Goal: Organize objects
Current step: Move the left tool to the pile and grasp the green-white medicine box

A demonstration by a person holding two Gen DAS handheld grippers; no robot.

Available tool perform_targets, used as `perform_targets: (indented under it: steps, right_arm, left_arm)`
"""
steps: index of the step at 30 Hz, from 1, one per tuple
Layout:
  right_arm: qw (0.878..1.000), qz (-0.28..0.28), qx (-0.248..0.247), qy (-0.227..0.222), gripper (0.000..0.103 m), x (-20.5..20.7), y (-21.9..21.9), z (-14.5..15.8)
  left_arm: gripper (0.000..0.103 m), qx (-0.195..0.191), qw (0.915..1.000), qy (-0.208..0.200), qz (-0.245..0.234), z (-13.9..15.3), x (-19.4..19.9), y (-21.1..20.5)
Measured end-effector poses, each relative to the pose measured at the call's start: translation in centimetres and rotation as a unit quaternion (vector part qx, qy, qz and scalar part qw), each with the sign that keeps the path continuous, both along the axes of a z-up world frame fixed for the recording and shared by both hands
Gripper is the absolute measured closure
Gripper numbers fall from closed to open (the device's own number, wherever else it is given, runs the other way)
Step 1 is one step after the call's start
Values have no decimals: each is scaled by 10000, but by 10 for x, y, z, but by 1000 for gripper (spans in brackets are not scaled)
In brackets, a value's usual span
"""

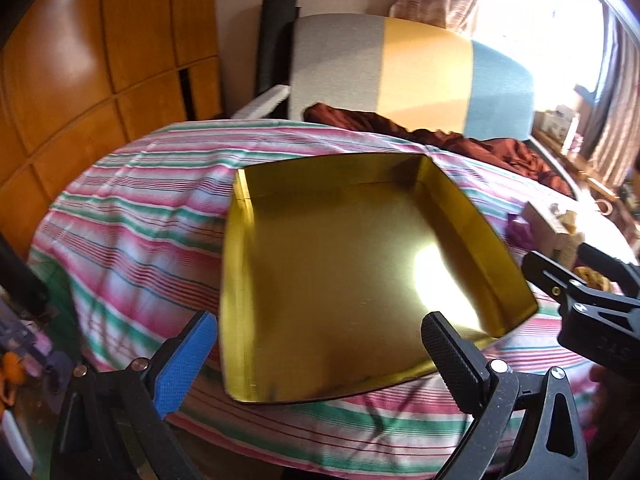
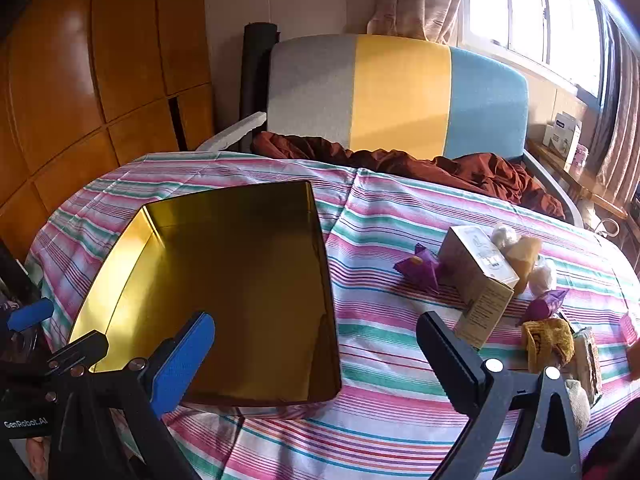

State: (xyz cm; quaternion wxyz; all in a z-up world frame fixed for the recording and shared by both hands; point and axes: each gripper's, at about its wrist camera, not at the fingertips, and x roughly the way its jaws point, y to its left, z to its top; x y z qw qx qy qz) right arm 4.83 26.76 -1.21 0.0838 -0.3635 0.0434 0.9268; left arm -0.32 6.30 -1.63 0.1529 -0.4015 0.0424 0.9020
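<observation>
Jaws on both our grippers stand wide apart, nothing between them. Our left gripper (image 1: 320, 360) hovers over the near edge of the shallow rectangular gold metal tin (image 1: 360, 280), which sits empty on the pink-green-white striped cloth (image 1: 132, 208). Our right gripper (image 2: 316, 360) hangs just right of that tin, over bare cloth.

The things to sort lie in a loose cluster right of the tin, well apart from it: a cream cardboard carton (image 2: 480, 280) lying tilted, purple foil-wrapped sweets (image 2: 420, 270) just left of it and another purple one (image 2: 546, 304) to its right, white wrapped pieces (image 2: 505, 236), a tan wrapped lump (image 2: 524, 256), and a yellow printed packet (image 2: 546, 340) nearest the right jaw.

Handling, our guess:
- Sweets: light, crinkly, slippery foil. Pinch across the body, not the twisted ends.
- Carton: light, stiff, could crush if squeezed hard. Take across the narrow faces.
- Yellow packet: soft, floppy. Grab mid-body.
- Tin: rigid, thin wall, slick. Clamp a wall if moving it; may slide on the cloth.

Writing: "GenRobot.AI" on the gripper body at lower left in the right wrist view. Carton has fine print on its side, too small to read. Yellow packet print unreadable.
</observation>
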Motion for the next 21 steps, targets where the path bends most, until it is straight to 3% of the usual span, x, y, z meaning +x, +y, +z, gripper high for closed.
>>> perform_targets:
  steps: [4, 11, 14, 18, 21]
  right_arm:
    - [9996, -248, -140, -49, 0, 9, 33, 5]
    - [9921, -1172, -453, -66, 0, 39, 129, 18]
    - [9823, -1763, -630, -20, 0, 55, 181, 21]
    - [9650, -2377, -1105, -41, 0, 69, 238, 13]
    - [9526, -2687, -1420, 124, 0, 81, 267, 4]
  left_arm:
    - [0, -166, 9995, 74, -268, 2, 3, 20]
    - [0, -20, 9948, -158, -1004, 3, 4, 59]
    - [0, 310, 9902, -271, -1332, 9, 2, 75]
    - [0, 383, 9816, -125, -1867, 20, 11, 105]
    - [0, 494, 9730, -232, -2243, 23, 12, 131]
